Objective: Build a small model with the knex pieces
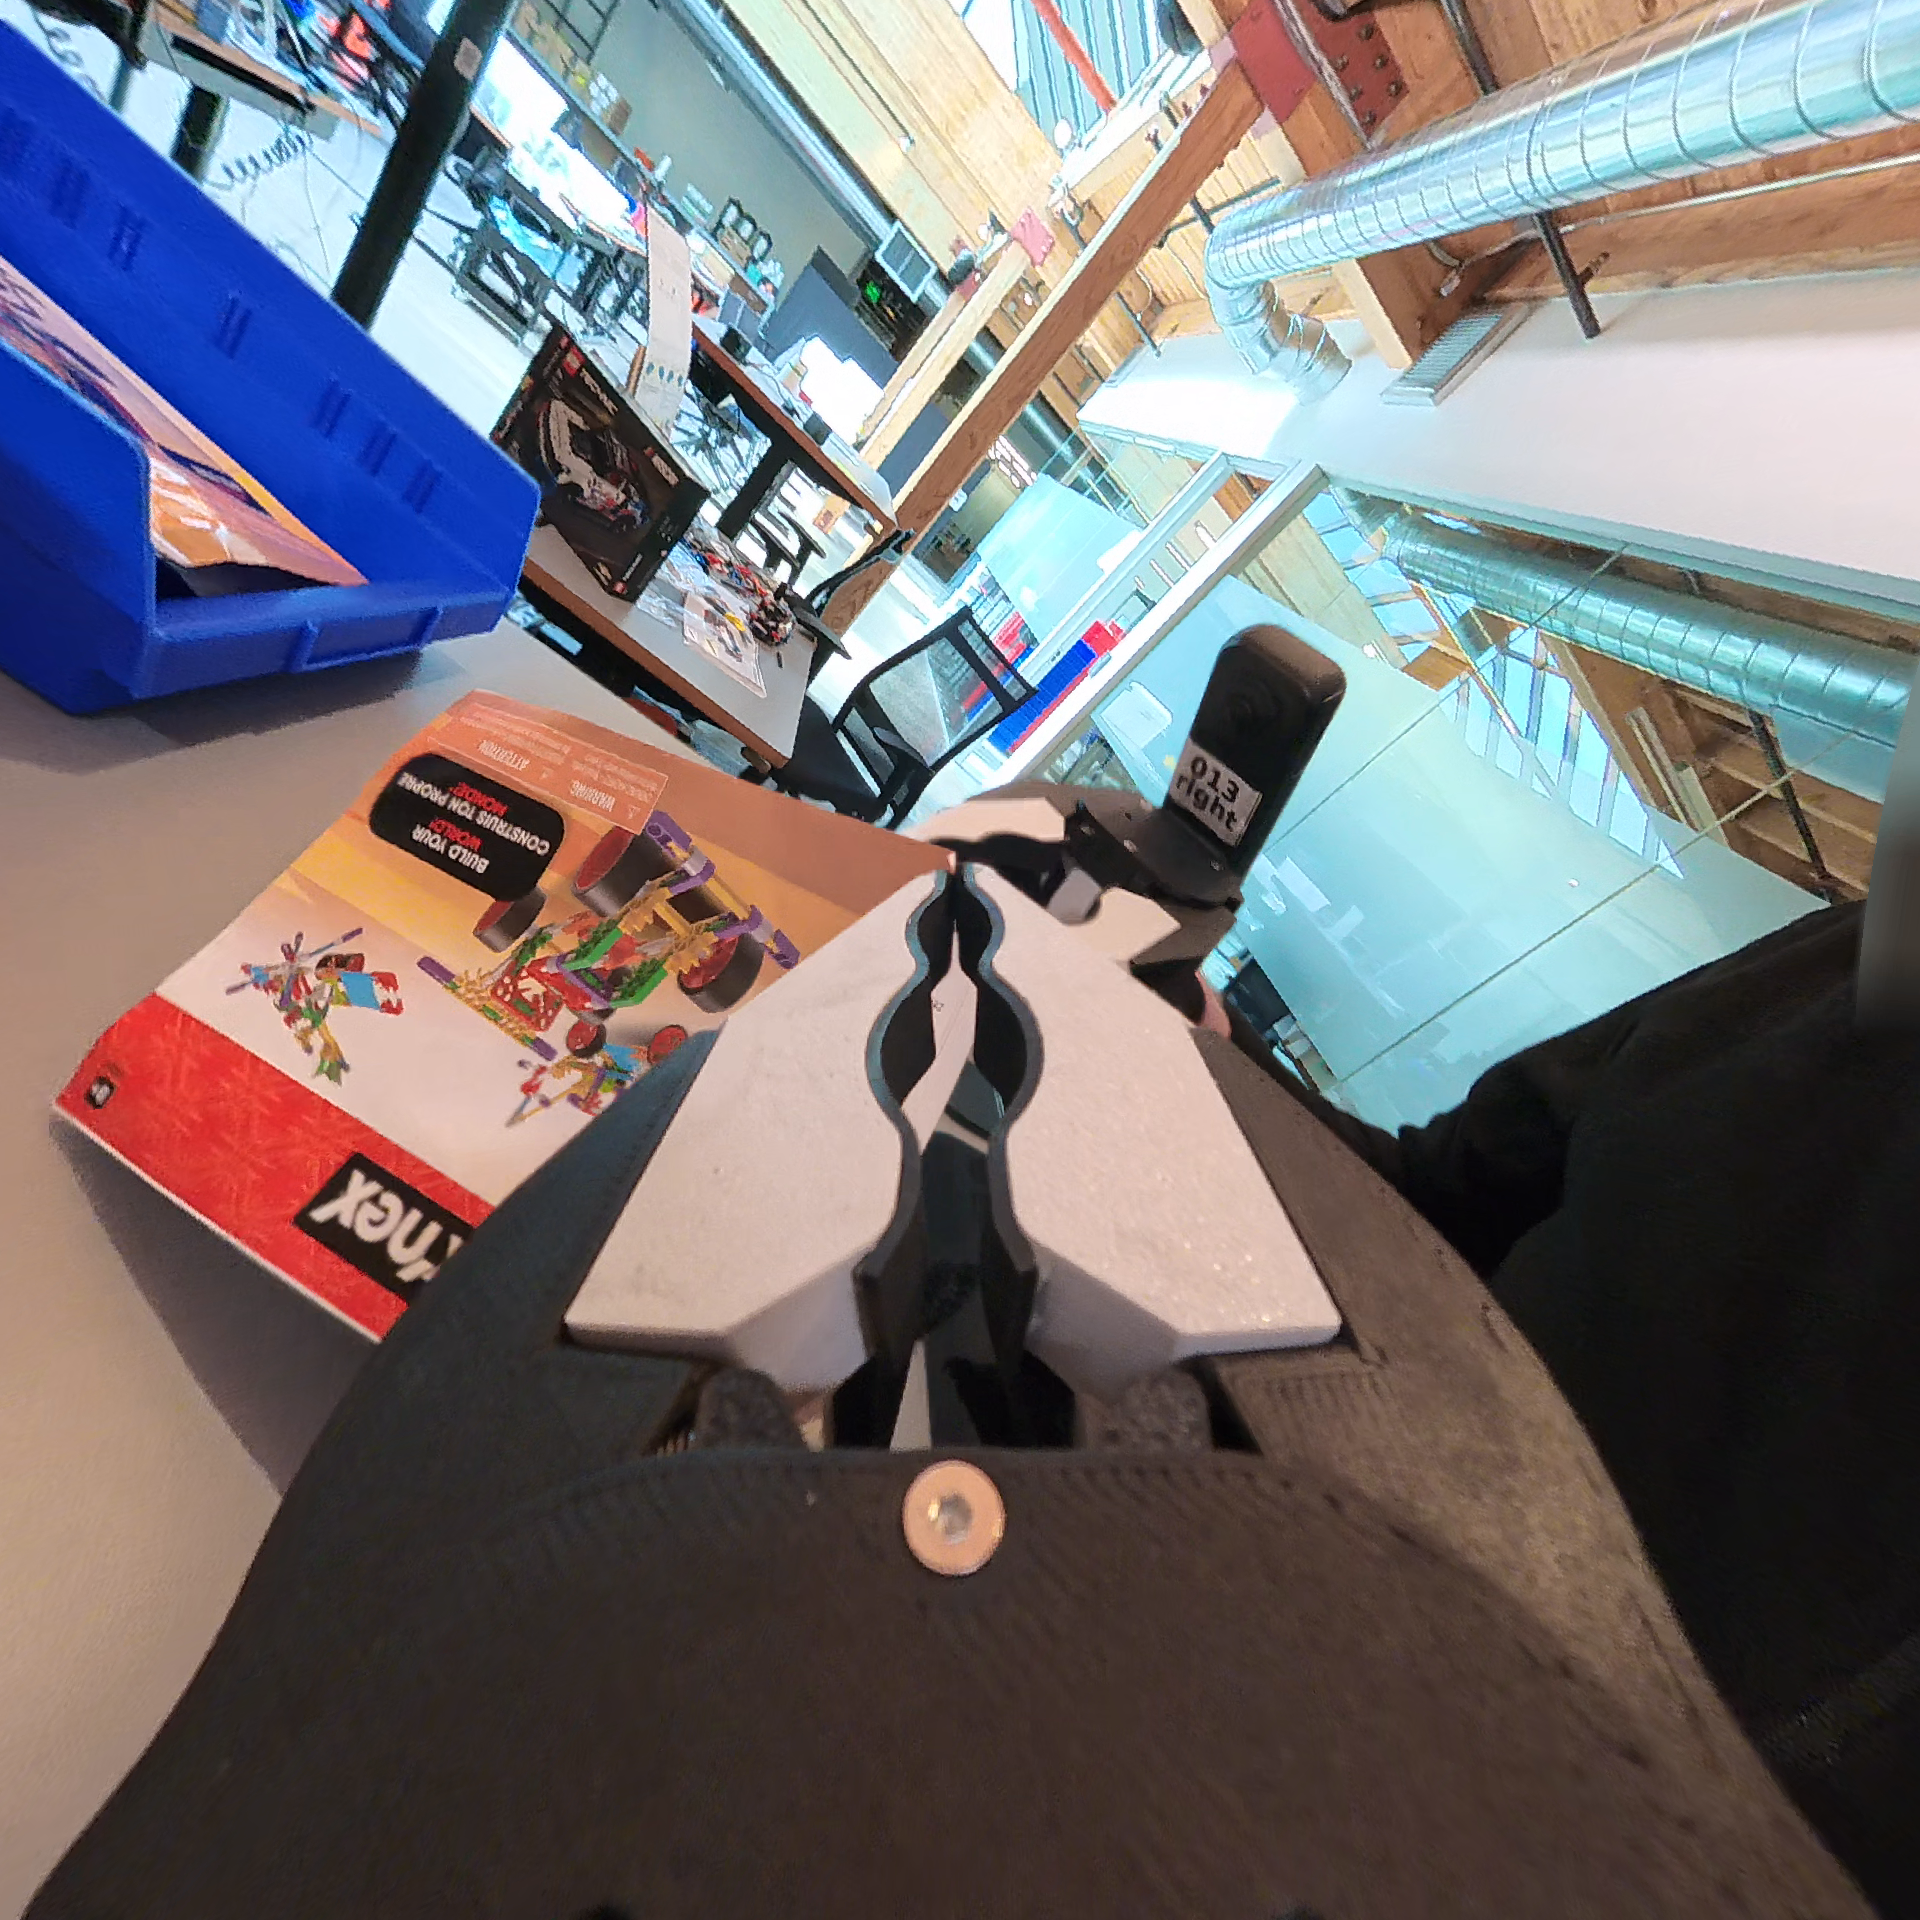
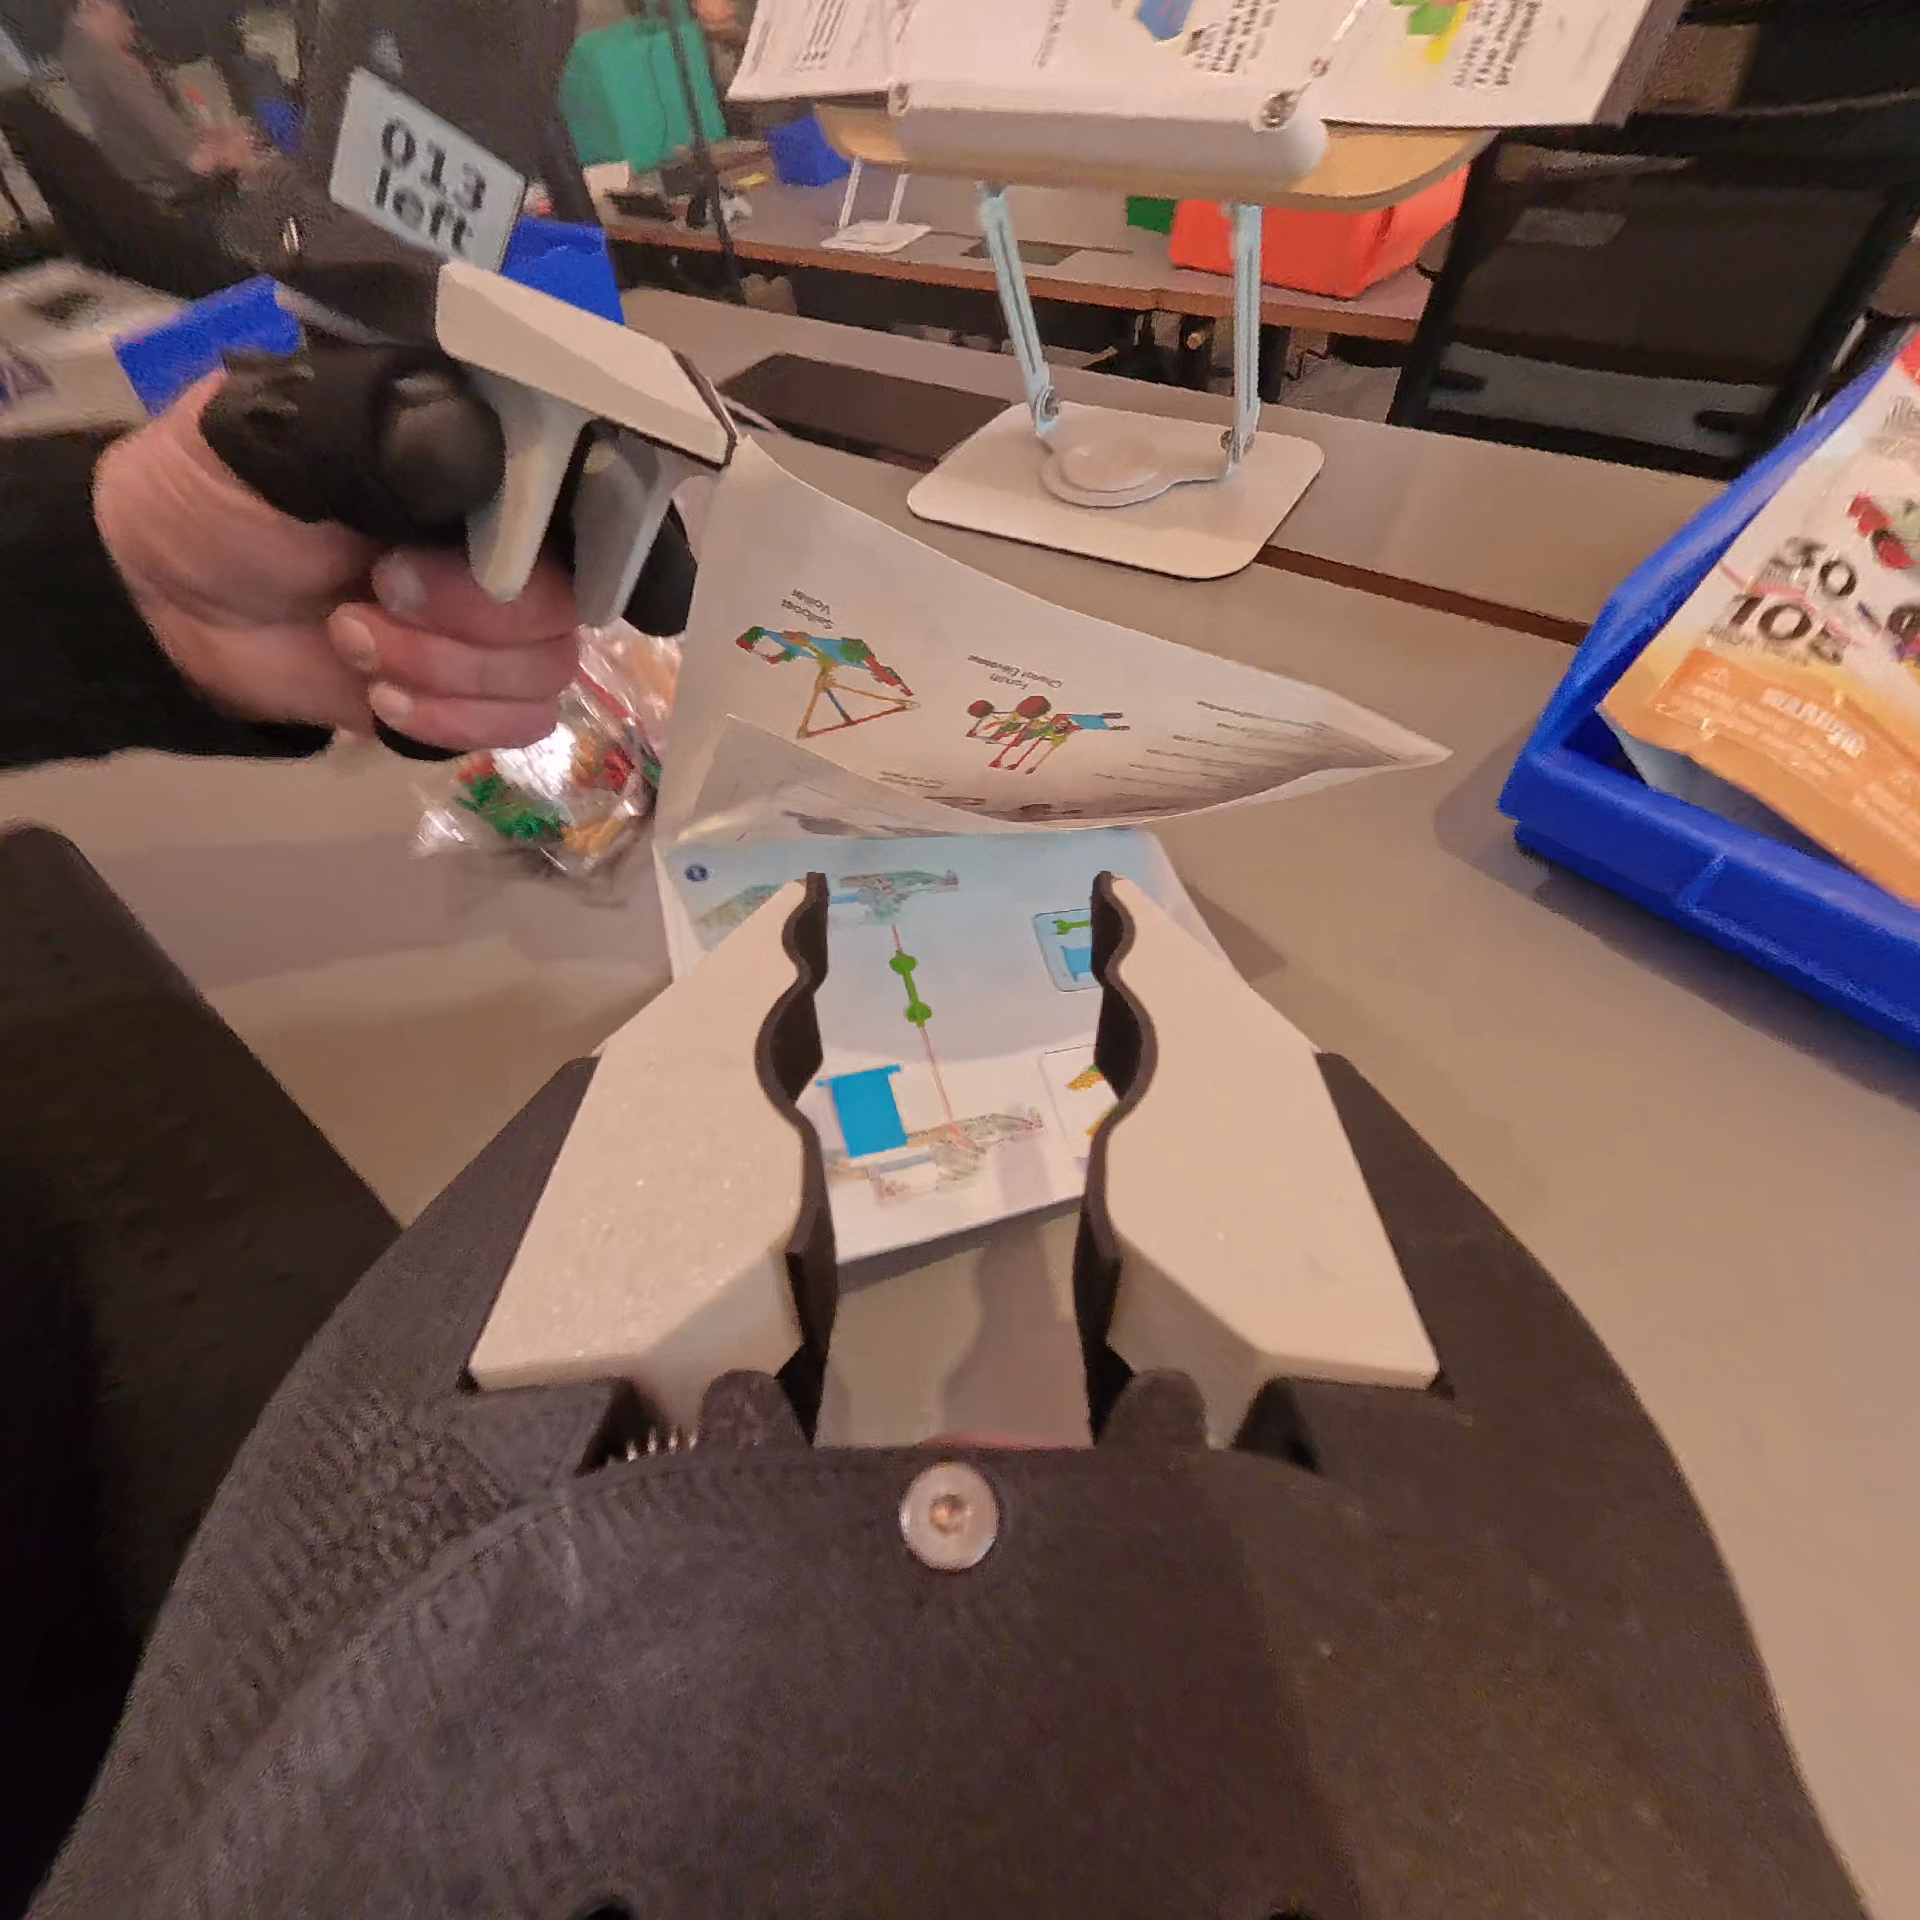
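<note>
Right wrist view: left gripper [image 2: 717,442], upper left, pinches the booklet [image 2: 935,686] cover raised; right gripper [image 2: 961,914], centre, gapes wide, empty.

A workshop with timber beams [image 1: 1049,343] and silver ducts [image 1: 1558,145] overhead, lit by daylight through glass walls [image 1: 1351,935]. Grey tables [image 2: 1507,1195] stand in rows, a black mesh chair [image 1: 914,696] beside one.

We count two grippers [image 2: 956,894] [image 2: 717,436], one booklet [image 2: 935,1039], one bag of parts [image 2: 551,790], one blue bin [image 2: 1714,862], one document stand [image 2: 1122,488].
</note>
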Demonstrator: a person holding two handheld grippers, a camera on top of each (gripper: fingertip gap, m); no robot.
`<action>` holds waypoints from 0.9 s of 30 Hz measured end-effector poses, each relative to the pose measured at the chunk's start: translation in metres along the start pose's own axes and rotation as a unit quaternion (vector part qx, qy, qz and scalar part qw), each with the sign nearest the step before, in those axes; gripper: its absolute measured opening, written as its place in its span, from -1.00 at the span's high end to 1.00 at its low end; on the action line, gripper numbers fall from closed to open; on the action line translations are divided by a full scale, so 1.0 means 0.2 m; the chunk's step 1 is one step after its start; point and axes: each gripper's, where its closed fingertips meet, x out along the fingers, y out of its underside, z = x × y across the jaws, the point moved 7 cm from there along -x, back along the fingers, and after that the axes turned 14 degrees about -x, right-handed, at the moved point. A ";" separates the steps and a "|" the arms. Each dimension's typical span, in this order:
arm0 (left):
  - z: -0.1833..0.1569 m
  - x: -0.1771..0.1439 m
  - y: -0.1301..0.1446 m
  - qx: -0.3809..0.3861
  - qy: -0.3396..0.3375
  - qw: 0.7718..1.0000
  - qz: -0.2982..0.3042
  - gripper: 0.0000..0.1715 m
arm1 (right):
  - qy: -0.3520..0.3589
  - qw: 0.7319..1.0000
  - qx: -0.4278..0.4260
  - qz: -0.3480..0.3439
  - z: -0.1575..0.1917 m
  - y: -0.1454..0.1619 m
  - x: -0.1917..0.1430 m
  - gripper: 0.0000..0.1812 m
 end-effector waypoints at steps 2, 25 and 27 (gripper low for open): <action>-0.03 0.01 -0.01 0.007 0.002 1.000 -0.015 1.00 | -0.001 0.996 0.081 -0.039 0.05 -0.02 -0.01 0.35; -0.19 0.12 0.01 0.035 0.044 0.998 -0.040 1.00 | -0.062 0.945 0.270 -0.174 0.10 -0.02 -0.02 1.00; -0.19 0.13 0.01 0.036 0.044 0.998 -0.041 1.00 | -0.058 0.952 0.248 -0.169 0.10 -0.04 -0.03 0.99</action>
